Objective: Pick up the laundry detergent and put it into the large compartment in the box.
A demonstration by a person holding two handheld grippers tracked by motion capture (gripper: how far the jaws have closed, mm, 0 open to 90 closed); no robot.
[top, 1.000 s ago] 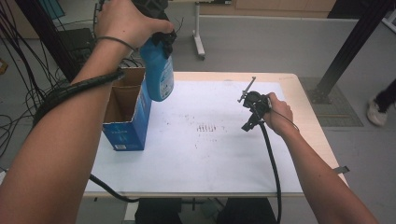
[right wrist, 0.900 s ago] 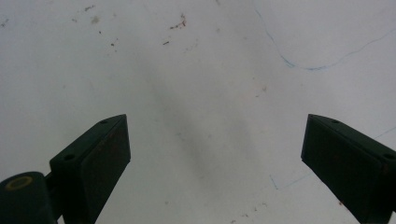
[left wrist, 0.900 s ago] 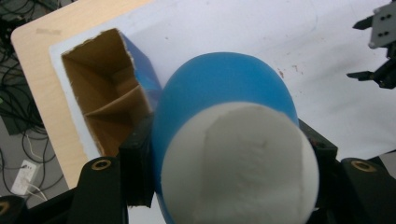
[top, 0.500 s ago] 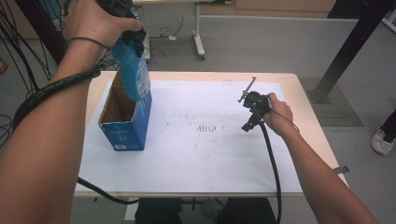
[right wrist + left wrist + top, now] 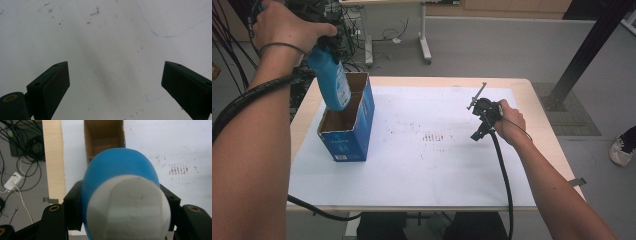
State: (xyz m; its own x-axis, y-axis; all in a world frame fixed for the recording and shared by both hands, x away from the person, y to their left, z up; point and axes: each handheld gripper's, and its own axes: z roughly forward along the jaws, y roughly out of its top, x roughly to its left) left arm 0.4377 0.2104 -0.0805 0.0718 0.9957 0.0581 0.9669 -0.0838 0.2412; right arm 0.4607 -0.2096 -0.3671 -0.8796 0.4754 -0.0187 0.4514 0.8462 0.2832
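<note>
The left gripper [image 5: 120, 207] clamps a blue bottle [image 5: 331, 80] (white cap toward the camera) above the open cardboard box [image 5: 347, 127]. The right gripper [image 5: 115, 90] rests spread wide over the white table sheet [image 5: 437, 165]

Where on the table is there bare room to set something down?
Free: the white sheet between the blue box and the right gripper, and its near strip. Crowded: the left edge, where the left gripper holds the blue bottle over the box.

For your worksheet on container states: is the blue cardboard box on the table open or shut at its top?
Open. The blue cardboard box stands upright, its brown inside showing beneath the blue bottle.
</note>
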